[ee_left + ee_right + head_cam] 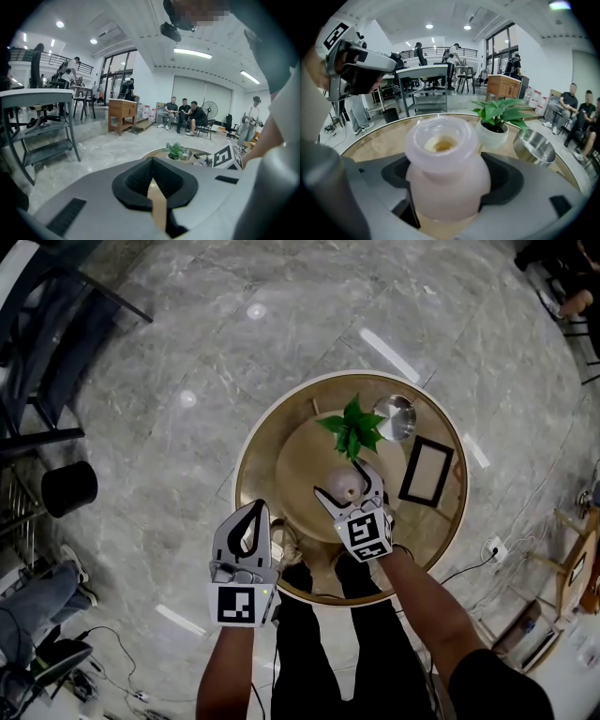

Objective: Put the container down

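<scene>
The pale pink container [443,173] stands upright, mouth open, pinched at its body by the right tongs [347,482]. It is over the round desk [253,442], just on the person's side of the potted plant [497,123]; whether its base touches the desk cannot be told. The right forearm reaches forward over the desk's edge toward the plant. The left tongs [253,514] are pressed together with nothing between them, left of the plant at the desk's rim, the forearm straight out.
</scene>
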